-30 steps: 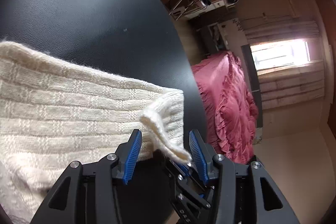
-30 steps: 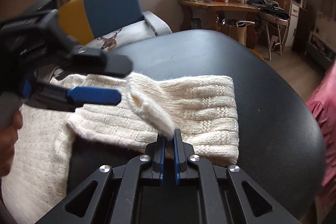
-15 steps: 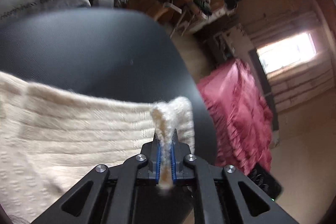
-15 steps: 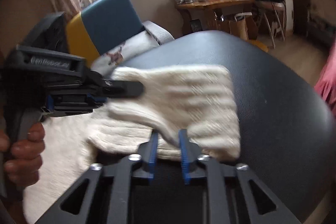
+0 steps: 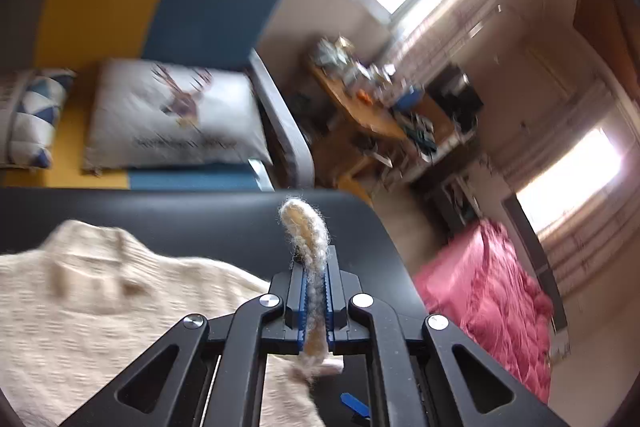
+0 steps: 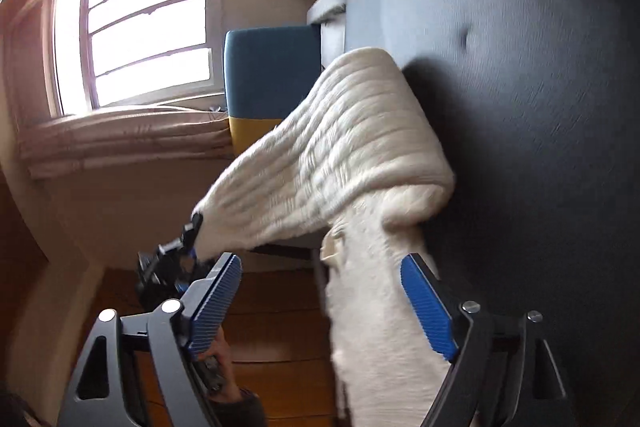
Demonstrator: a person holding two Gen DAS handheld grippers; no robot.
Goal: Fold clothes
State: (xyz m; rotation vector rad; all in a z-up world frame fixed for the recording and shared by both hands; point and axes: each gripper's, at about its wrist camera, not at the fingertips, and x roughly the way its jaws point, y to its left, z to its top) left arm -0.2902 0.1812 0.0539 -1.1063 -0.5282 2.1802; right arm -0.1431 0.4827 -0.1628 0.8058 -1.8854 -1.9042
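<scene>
One cream sweater (image 6: 360,147) partly on black table (image 6: 540,67), sleeve end lifted, pinched in left gripper (image 5: 316,291). Right gripper (image 6: 320,303) spread wide, empty. Fold underway; flattening, further folds left.

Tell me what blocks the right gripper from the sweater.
Nothing visible does. The right gripper is open with the cream sweater hanging right between its fingers, while the left gripper is shut on the sweater's edge.

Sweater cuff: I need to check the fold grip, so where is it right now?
The cuff is pinched in the shut left gripper, lifted above the black table; the open right gripper holds nothing.
</scene>
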